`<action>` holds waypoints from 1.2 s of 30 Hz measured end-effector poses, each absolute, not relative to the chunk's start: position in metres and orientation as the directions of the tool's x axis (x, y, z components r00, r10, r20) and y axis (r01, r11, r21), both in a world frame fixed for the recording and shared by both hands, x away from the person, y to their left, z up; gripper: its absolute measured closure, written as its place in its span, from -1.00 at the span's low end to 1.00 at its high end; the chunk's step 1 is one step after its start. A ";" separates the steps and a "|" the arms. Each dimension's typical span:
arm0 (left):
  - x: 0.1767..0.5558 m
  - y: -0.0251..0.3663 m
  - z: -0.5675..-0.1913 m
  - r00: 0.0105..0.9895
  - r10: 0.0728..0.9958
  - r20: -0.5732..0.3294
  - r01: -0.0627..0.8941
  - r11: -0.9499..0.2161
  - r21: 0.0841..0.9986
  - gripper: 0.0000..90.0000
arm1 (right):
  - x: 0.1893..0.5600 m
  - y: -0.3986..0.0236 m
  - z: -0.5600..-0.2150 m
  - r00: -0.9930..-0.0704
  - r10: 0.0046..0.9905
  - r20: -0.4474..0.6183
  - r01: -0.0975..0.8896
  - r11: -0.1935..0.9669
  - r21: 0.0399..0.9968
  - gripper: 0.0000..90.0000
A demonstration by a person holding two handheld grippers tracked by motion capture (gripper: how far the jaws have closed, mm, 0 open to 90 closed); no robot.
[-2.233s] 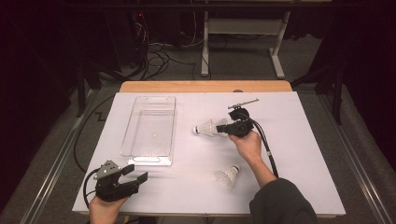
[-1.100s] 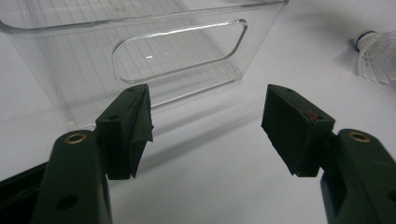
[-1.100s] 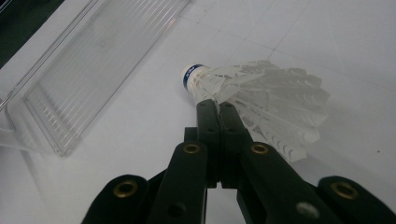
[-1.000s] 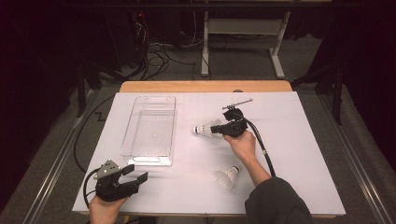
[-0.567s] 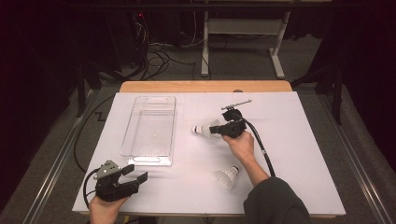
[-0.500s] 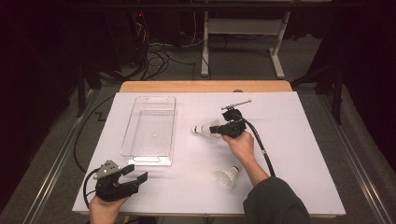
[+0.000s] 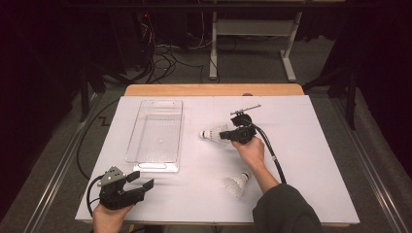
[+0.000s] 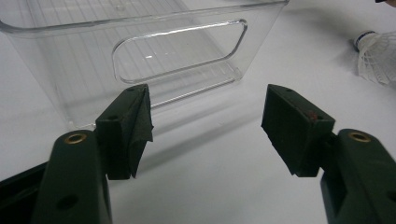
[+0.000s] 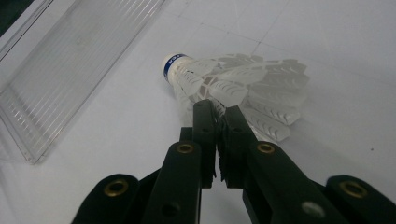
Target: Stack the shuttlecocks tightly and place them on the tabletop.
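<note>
Shuttlecock (image 7: 214,134) at frame centre, pinched at its skirt by the right gripper (image 7: 228,135), has shifted left since earlier; left gripper (image 7: 144,183) gapes wide, lower left. White table (image 7: 311,160), dark room.

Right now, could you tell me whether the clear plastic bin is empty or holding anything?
Empty. The clear bin shows only its ribbed floor; one shuttlecock is in the right gripper beside it, the other shuttlecock lies on the table.

table: white top (image 7: 311,145) — wood far edge
on it: clear bin (image 7: 156,136), loose shuttlecock (image 7: 236,183) — near edge
</note>
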State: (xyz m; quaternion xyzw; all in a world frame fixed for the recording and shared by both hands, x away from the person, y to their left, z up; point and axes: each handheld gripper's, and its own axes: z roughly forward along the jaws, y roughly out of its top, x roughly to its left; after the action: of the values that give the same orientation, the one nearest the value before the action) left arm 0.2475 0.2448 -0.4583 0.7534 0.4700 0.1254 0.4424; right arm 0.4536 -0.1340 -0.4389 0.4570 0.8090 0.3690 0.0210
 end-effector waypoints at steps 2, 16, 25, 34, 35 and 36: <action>0.248 0.245 -0.458 0.527 0.819 -0.226 0.597 -0.167 0.784 -0.25 | 0.454 -0.134 -0.439 -0.577 0.758 0.303 0.727 0.308 0.614 0.91; 0.247 0.245 -0.458 0.527 0.819 -0.225 0.595 -0.168 0.786 -0.25 | 0.453 -0.134 -0.440 -0.565 0.778 0.274 0.727 0.313 0.611 0.68; 0.247 0.246 -0.458 0.527 0.819 -0.225 0.595 -0.167 0.786 -0.25 | 0.452 -0.138 -0.437 -0.548 0.793 0.266 0.730 0.298 0.615 0.43; 0.247 0.245 -0.458 0.528 0.819 -0.224 0.594 -0.168 0.786 -0.25 | 0.448 -0.144 -0.435 -0.540 0.804 0.247 0.724 0.294 0.624 0.31; 0.247 0.245 -0.458 0.528 0.819 -0.224 0.594 -0.169 0.786 -0.25 | 0.448 -0.144 -0.434 -0.540 0.804 0.247 0.723 0.294 0.625 0.30; 0.247 0.245 -0.458 0.528 0.819 -0.223 0.594 -0.169 0.786 -0.25 | 0.447 -0.144 -0.434 -0.541 0.804 0.247 0.722 0.293 0.626 0.30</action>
State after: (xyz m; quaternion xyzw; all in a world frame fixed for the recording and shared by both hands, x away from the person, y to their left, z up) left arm 0.2471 0.2454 -0.4579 0.7537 0.4689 0.1271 0.4425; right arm 0.4474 -0.1445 -0.4340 0.4759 0.8021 0.3562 0.0574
